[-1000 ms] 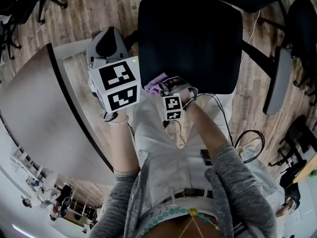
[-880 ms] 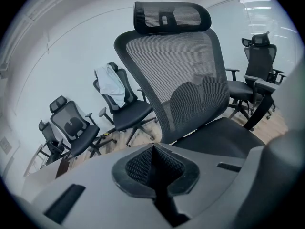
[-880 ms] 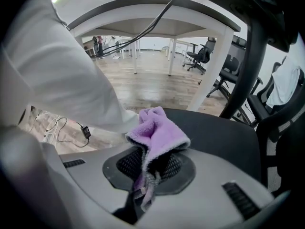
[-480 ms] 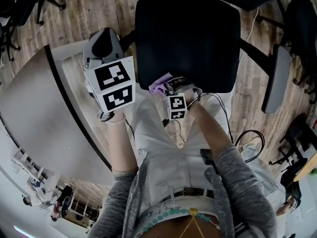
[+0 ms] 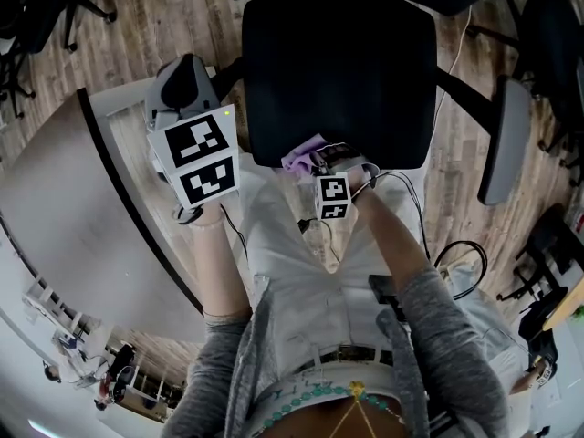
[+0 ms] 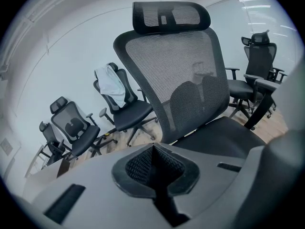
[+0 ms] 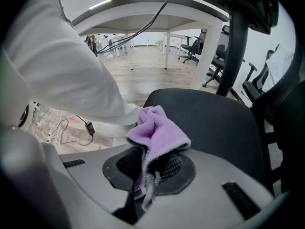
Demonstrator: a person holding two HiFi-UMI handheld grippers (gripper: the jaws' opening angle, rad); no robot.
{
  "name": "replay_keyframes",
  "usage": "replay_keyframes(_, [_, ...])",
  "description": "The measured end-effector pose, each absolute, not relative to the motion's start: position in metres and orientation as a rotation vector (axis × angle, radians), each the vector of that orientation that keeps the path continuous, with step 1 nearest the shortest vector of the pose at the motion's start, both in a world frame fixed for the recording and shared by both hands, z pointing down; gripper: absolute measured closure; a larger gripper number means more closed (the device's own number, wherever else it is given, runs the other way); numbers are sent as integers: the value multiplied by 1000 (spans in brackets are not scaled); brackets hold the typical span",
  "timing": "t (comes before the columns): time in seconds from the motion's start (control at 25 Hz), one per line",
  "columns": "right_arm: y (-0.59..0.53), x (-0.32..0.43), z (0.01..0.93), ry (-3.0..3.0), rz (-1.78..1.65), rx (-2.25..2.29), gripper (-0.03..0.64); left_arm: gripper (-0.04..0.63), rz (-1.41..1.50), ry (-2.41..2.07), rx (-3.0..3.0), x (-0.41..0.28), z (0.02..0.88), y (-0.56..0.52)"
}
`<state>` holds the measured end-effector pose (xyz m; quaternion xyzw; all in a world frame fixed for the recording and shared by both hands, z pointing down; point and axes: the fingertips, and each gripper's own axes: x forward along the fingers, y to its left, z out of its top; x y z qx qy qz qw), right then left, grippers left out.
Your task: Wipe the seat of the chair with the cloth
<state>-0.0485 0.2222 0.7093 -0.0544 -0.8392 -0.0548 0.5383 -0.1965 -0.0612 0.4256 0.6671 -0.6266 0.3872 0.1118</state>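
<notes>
Now the right gripper (image 5: 318,161) sits a little farther along the seat's front edge than it did a second ago. The purple cloth (image 5: 303,154) it carries was then at the front left corner of the seat (image 5: 338,71). It has since slid toward the middle of that edge and remains left of centre. The left gripper (image 5: 185,85) has kept its place just off the seat's left edge, between the chair and the grey desk (image 5: 64,181).

The head view gives this layout from above, with the armrest (image 5: 500,140) out past the seat's right edge. It does not show how either tool is set.

In the right gripper view, the jaws are clamped on the cloth (image 7: 157,128). A fold is pinched between the pads, the fluffy bulk is bunched above them, and a grey-edged end hangs below. Beyond the cloth lies the dark seat (image 7: 209,113), and a white trouser leg (image 7: 62,70) stands at its front edge. No view settles whether the cloth presses on the fabric.

In the left gripper view, the jaws are closed together with nothing between them. They face the chair's mesh backrest (image 6: 176,75) and headrest (image 6: 170,17) from the side. Only this view shows the other chairs (image 6: 128,113) along the wall, one of them draped with a white garment (image 6: 110,82).
</notes>
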Motion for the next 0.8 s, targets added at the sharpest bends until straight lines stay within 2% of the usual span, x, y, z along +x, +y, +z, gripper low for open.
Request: replay_keyframes(0.8, [228,2,710,-1942,-95,-120,569,589,1150,-1853,1953,-202,420,-57])
